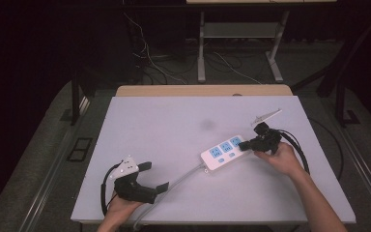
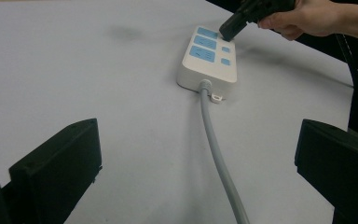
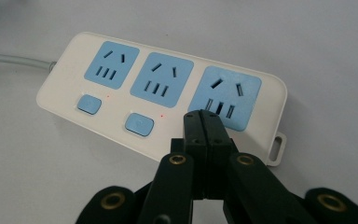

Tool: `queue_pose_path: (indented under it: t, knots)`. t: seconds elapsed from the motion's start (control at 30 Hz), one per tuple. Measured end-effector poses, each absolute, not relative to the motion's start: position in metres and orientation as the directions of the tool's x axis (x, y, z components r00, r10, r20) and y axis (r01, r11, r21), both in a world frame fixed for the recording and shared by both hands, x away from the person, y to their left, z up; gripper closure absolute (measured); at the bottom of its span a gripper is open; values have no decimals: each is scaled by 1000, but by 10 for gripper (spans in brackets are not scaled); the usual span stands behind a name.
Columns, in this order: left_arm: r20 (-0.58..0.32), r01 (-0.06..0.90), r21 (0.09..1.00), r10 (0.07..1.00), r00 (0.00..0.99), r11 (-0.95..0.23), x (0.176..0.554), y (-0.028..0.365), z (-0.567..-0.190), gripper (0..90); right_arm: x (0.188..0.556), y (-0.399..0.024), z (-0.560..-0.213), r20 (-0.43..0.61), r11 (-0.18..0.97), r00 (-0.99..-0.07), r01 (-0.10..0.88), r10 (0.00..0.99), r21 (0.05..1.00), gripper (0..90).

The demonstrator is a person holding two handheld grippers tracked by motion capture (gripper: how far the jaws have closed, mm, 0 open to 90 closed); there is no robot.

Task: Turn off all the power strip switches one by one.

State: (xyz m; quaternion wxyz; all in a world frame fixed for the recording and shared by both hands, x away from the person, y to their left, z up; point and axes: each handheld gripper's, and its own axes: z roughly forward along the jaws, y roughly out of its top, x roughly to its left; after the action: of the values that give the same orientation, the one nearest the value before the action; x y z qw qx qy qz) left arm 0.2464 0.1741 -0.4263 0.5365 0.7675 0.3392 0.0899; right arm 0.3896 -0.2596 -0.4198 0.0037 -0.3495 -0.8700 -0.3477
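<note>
The white power strip (image 1: 224, 151) lies flat right of centre on the table (image 1: 164, 125), its three blue sockets in a row running from near-left to far-right. A grey cord (image 2: 216, 154) leaves its near-left end and trails toward the near edge of the table. In the right gripper view two blue switch buttons (image 3: 139, 124) sit beside the first two sockets, each with a small red light next to it. The third button, by the far-right socket (image 3: 225, 95), is where the tips come down; it is hidden under them.

The right gripper (image 3: 201, 121) has its jaws pressed together with nothing between them, forming one blunt point. That point rests on, or hangs just over, the strip beside the third socket; whether it truly touches I cannot tell. Most likely this step is pressing that last switch. To do it well, keep the jaws closed, aim the tip squarely on the button rather than the socket slots, and push straight down so the light strip does not slide or tip. A sideways shove would skate it across the smooth table.

The left gripper (image 1: 152, 176) rests near the table's near-left edge, jaws spread wide and empty, the cord running between them untouched. It could steady the strip if it shifts.
</note>
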Motion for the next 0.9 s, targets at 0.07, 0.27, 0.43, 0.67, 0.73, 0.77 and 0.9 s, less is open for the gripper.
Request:
queue_pose_path:
  t: [0.07,0.27,0.43,0.67,0.73,0.77,0.9]
  knots:
    - [-229,427,884,620,751,-190,247,175,-426,0,390,-258,-419,243,520,-757,609,606,599,900]
    - [-227,426,884,621,750,-192,248,176,-427,0,390,-259,-419,248,518,-758,609,604,601,900]
    - [-230,430,883,623,748,-190,248,176,-427,0,391,-258,-418,243,528,-760,608,603,593,900]
    - [-232,430,883,622,748,-189,249,176,-427,0,390,-261,-414,260,512,-754,617,604,598,900]
    - [-232,430,883,622,748,-188,249,176,-427,0,389,-261,-414,244,524,-756,612,607,592,900]
    - [-232,430,883,622,748,-188,249,176,-427,0,389,-261,-413,240,528,-758,609,606,591,900]
    - [-232,432,882,622,748,-190,249,175,-428,0,388,-263,-412,237,525,-755,611,612,592,900]
